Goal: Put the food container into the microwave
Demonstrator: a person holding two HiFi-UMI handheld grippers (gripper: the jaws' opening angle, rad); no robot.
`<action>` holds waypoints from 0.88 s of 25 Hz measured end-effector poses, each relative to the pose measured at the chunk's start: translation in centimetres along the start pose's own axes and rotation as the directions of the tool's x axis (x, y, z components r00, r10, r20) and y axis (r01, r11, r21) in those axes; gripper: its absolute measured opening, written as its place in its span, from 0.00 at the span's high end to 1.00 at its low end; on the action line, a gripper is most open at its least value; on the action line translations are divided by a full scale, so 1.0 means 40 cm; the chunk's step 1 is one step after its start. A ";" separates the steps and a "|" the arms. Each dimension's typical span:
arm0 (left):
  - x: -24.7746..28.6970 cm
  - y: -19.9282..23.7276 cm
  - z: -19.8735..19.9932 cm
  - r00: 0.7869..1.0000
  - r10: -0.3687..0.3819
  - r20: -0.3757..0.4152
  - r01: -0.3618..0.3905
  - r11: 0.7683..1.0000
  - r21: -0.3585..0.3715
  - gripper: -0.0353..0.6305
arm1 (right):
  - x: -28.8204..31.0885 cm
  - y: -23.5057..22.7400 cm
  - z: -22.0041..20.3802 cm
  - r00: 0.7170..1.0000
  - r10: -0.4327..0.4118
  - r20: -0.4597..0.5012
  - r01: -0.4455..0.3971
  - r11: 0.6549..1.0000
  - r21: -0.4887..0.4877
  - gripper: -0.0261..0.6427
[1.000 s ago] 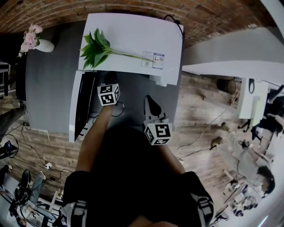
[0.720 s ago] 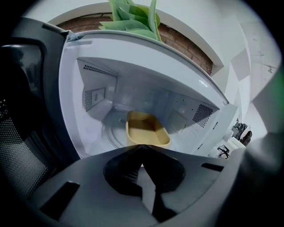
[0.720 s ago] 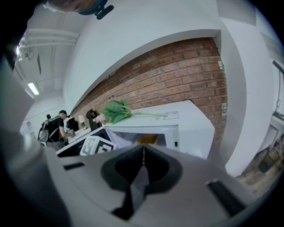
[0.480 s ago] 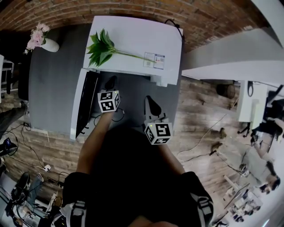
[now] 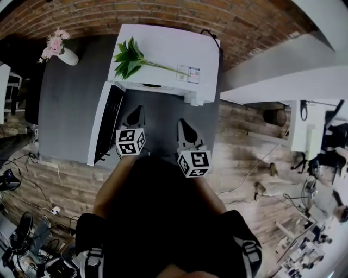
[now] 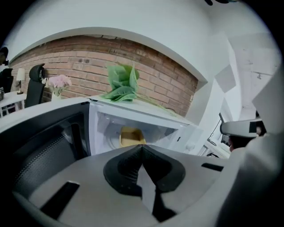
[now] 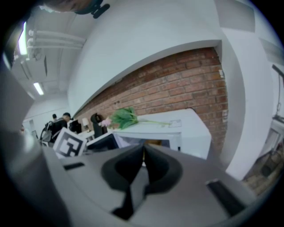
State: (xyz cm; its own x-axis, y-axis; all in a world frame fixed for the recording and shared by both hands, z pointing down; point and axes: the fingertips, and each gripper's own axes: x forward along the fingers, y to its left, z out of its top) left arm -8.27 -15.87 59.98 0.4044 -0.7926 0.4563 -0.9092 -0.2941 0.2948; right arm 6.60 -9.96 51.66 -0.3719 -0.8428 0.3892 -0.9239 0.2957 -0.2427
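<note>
- The container (image 6: 130,136), yellow, sits inside the microwave (image 6: 148,126), toward the back of the cavity, and I can see it through the open front.
- The door (image 6: 42,146) stands swung wide to the left.
- My left gripper (image 6: 142,150) has its jaws pressed together with nothing between them. It hangs outside the microwave, in front of the opening and apart from the container.
- My right gripper (image 7: 143,153) is closed the same way and also empty. It is level with the left one and points at the microwave front.
- From the head view, both grippers hang side by side over the grey table (image 5: 70,108), the left one nearer the door.
- A green plant (image 5: 128,57) lies flat on top of the microwave, its stem running toward a label (image 5: 187,74).
- Pink flowers (image 5: 54,43) in a white vase (image 5: 69,57) stand at the table's far left corner, against the brick wall (image 5: 163,13).
</note>
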 end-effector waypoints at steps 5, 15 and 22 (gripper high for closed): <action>-0.098 -0.048 0.058 0.998 -0.034 0.056 0.033 0.999 0.025 0.89 | -0.028 0.025 0.002 1.000 0.010 0.014 -0.010 1.000 -0.012 0.91; -0.275 -0.134 0.169 0.977 -0.079 0.196 0.042 0.982 0.184 0.89 | -0.070 0.055 -0.003 0.999 0.003 0.037 -0.003 1.000 -0.011 0.91; -0.330 -0.165 0.164 0.966 -0.089 0.243 0.029 0.970 0.242 0.89 | -0.091 0.071 -0.018 0.999 0.006 0.048 -0.006 1.000 0.006 0.91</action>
State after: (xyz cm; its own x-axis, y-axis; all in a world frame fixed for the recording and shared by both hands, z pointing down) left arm -8.25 -6.96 46.49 0.4477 -0.8692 0.2101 -0.8941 -0.4374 0.0956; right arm 5.26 -5.73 50.18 -0.3729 -0.8615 0.3446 -0.9209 0.2983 -0.2507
